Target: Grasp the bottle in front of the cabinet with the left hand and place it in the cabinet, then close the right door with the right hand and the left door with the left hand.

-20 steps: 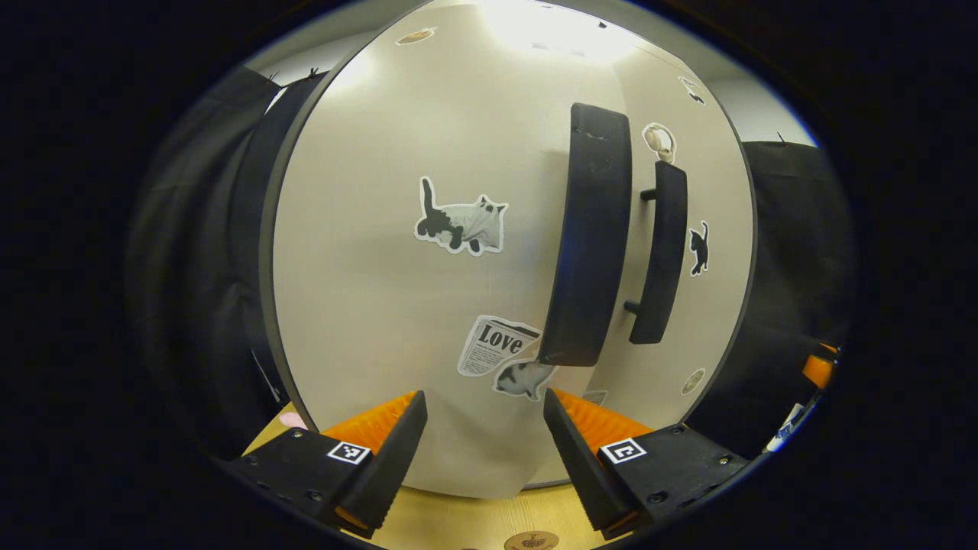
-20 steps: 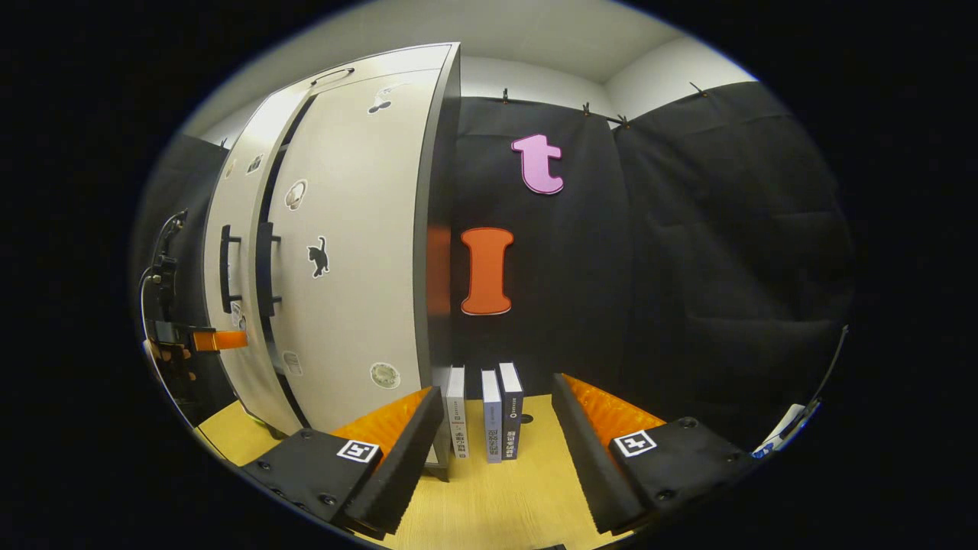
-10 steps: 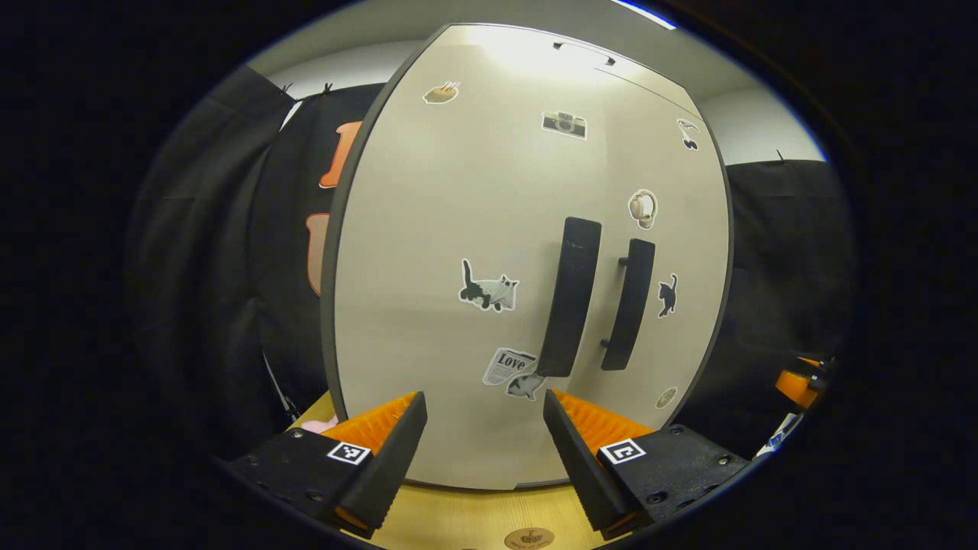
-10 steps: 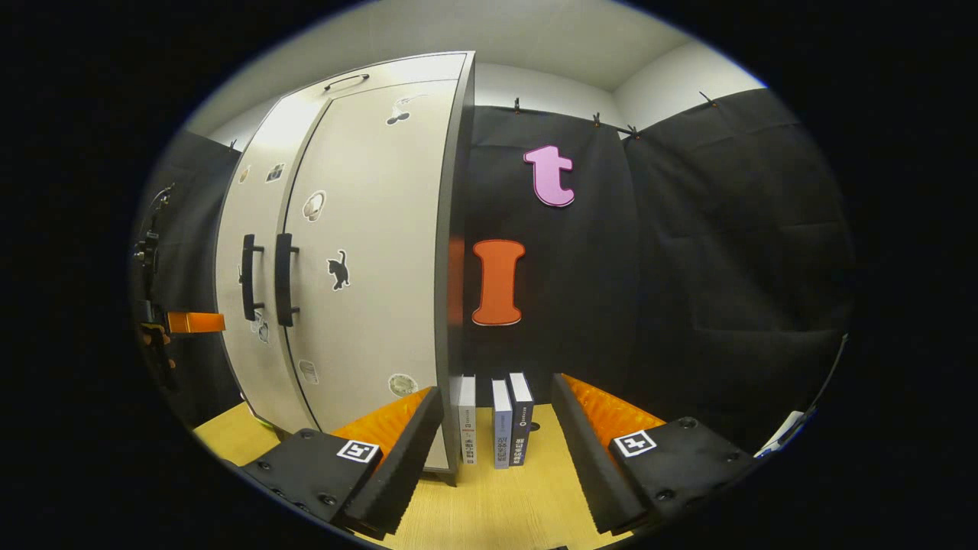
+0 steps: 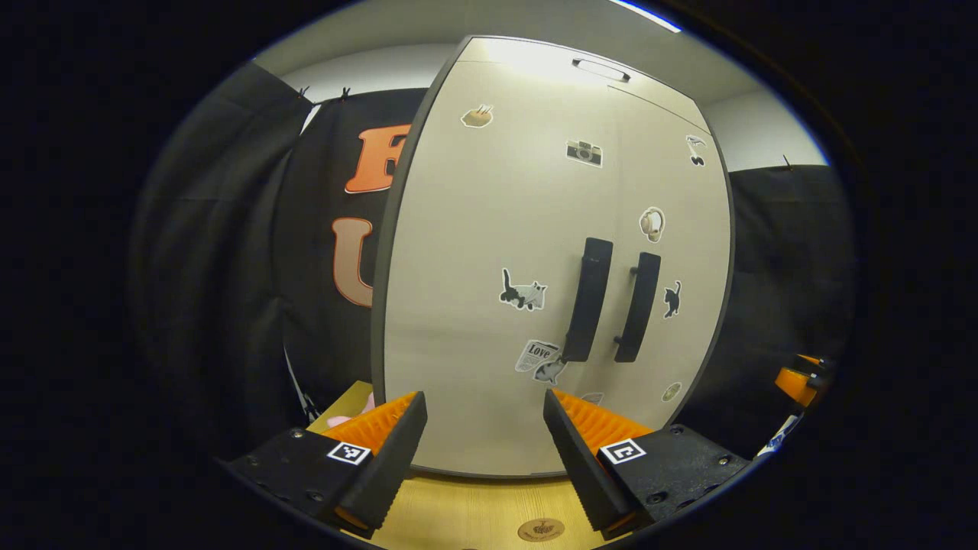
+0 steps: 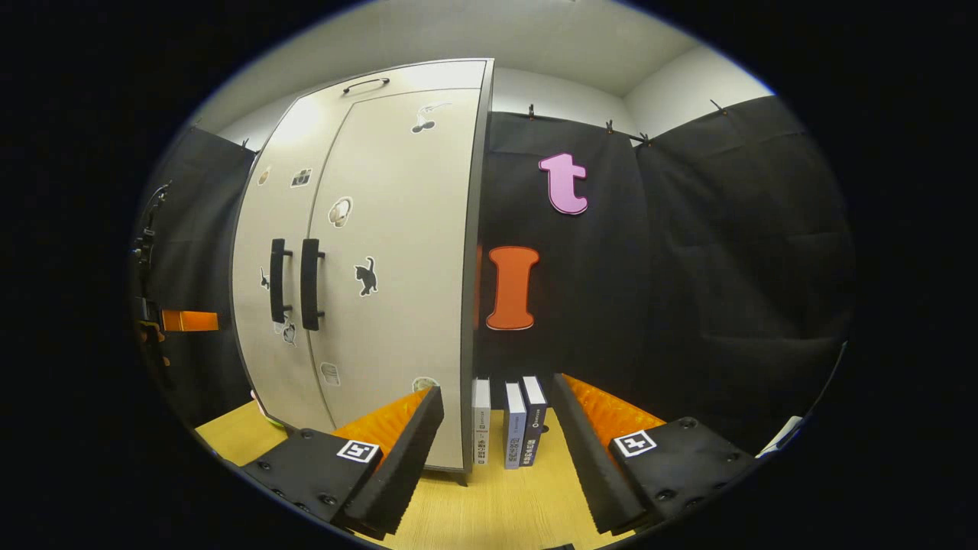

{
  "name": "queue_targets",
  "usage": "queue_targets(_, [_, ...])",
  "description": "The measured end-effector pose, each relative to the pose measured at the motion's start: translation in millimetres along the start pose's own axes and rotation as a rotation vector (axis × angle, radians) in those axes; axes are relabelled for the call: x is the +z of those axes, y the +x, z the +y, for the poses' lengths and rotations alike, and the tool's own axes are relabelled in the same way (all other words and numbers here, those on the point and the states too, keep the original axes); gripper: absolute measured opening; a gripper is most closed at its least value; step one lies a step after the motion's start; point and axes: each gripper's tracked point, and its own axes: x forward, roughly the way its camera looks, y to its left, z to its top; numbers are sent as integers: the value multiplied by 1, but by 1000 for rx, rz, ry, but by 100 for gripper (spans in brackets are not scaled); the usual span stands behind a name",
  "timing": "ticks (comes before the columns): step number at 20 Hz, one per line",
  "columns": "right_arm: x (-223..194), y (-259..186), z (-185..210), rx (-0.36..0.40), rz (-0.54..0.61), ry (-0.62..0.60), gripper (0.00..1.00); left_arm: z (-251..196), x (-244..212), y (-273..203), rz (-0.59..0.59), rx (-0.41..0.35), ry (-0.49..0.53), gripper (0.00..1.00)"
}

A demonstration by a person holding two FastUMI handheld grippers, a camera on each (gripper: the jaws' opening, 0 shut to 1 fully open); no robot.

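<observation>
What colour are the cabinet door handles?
Black: both handles stand out against the pale cabinet doors, clearest in the left gripper view.

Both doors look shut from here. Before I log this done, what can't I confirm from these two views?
- Bottle: whether it is inside; in both views the shut left door and right door hide the cabinet interior.
- Pink thing, left gripper view: partly hidden behind the left tongs, can't identify it.
- Book spine print, right gripper view: too small.

The left gripper view faces the cabinet [image 5: 550, 252] front squarely from nearby, low above the desk [image 5: 474, 512]. The right gripper view looks from farther right, obliquely along the cabinet's right edge. Both share the two door handles [image 6: 294, 283].
</observation>
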Motion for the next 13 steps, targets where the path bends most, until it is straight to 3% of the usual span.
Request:
queue_targets(7, [14,-28,10,-11,-21,-18,95,12,17,-44,-15,-1,-19,94])
queue_targets(8, [15,-32,12,-10,-22,-18,89,12,20,-51,-18,-4,-22,94])
queue_targets(13, [24,-54,25,-15,-36,-29,88,24,37,-84,-43,-2,-5,94])
